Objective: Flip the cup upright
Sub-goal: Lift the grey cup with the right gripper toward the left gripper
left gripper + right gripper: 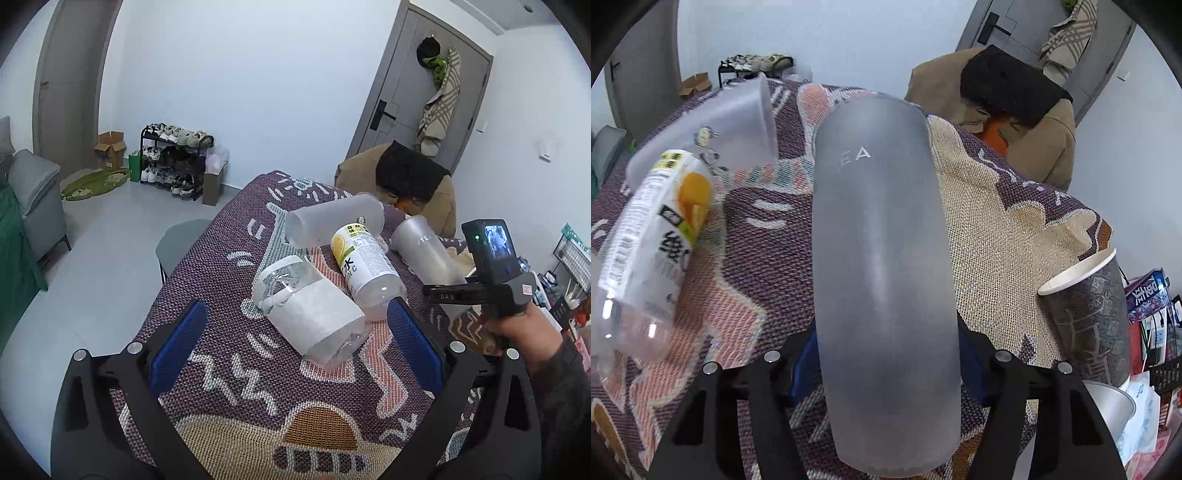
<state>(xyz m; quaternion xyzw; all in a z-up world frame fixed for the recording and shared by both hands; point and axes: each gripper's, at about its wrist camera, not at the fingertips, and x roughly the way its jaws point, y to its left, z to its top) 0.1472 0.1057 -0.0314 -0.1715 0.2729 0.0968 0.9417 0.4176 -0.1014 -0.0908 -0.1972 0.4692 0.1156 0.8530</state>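
Observation:
A tall frosted grey cup [882, 280] with pale lettering lies lengthwise between my right gripper's [886, 354] fingers, which are shut on its sides near its base. In the left wrist view the same cup [424, 254] is tilted, held by the right gripper [448, 293] above the patterned tablecloth [221, 332]. My left gripper [295, 339] is open with blue pads [177, 343] on either side of a clear cup with a white band [314, 310] lying on its side. It does not touch the cup.
A labelled clear cup [365, 266] and a frosted white cup [332, 221] lie on their sides further back. A dark paper cup [1086, 317] stands at the right table edge. A chair with a brown coat [406, 184] stands behind the table.

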